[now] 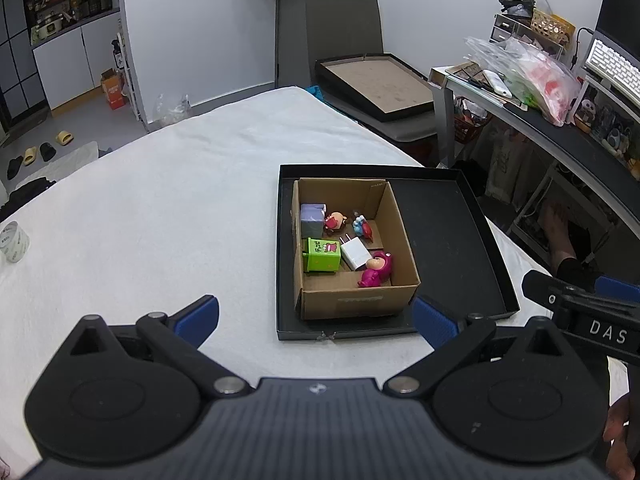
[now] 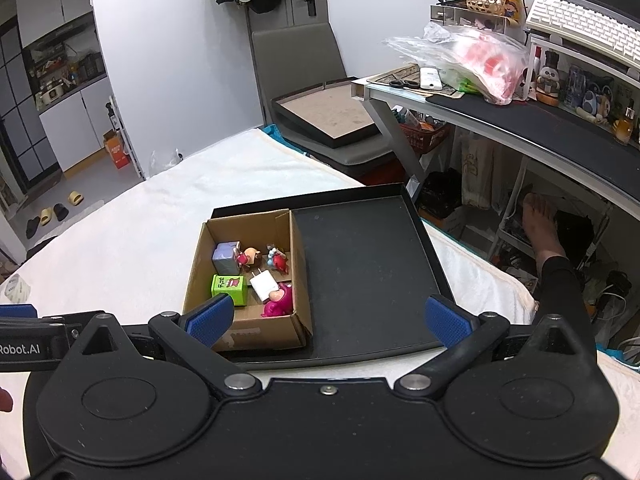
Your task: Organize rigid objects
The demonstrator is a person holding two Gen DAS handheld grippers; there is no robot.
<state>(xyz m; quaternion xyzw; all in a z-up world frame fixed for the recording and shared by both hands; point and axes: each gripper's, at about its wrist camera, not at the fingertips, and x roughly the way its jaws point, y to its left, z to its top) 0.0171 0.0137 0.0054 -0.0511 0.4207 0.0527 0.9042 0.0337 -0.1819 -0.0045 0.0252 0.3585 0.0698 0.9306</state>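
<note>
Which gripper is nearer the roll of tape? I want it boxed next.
Left. The left gripper hovers over the white cloth, tape off to its left. The right gripper sits over the black tray, farther away.

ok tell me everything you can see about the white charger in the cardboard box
The white charger is a small glossy plastic cube with two metal prongs pointing toward the far side of the cardboard box. It lies tilted on the box floor, between the green cube toy and the pink bear figure, whose head touches or overlaps its near corner. No cable shows. Neither gripper touches it.
</note>
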